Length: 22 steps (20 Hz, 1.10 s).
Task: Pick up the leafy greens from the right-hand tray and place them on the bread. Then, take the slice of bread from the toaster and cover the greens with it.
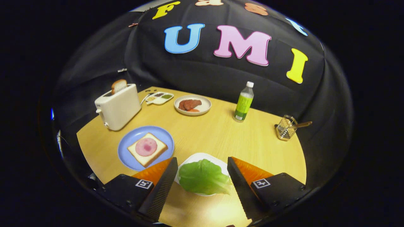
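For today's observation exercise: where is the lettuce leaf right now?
In the gripper view, the lettuce leaf lies on a white tray between the open jaws, right of the blue plate.

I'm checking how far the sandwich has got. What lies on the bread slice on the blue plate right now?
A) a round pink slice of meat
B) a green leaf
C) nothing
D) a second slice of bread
A: the bread slice on the blue plate carries only a round pink slice of meat; the leafy greens sit on their white tray between the open fingers.

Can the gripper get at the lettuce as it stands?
Probably yes: the gripper is open, the lettuce leaf lies on its white plate between the fingers, and nothing sits on top of it.
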Each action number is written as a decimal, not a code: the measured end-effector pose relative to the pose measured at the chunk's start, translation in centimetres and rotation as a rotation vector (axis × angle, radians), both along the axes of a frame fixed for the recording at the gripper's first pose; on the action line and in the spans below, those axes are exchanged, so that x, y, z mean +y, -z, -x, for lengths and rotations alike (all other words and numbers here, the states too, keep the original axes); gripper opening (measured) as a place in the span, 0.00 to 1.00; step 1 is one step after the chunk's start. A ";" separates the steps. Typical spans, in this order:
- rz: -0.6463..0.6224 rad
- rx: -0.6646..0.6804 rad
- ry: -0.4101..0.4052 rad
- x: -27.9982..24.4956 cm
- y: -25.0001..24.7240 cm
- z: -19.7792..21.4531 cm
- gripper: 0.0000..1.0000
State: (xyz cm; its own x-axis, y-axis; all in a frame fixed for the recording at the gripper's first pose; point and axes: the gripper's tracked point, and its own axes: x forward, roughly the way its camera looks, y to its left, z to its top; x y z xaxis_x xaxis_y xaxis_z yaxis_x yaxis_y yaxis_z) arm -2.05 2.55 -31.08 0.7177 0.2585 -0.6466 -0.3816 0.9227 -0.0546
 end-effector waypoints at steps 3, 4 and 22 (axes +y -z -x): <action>0.046 0.076 -0.030 -1.0 4.3 -0.2 0.98; 0.051 0.098 -0.036 -1.2 5.3 -0.4 0.98; 0.048 0.321 -0.100 -1.0 10.4 -0.2 0.77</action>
State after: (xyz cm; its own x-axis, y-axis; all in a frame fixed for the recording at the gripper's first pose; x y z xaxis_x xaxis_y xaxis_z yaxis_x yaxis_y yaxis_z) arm -1.86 1.53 -41.53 0.4478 0.2810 -0.8488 -0.4749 0.8791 0.0405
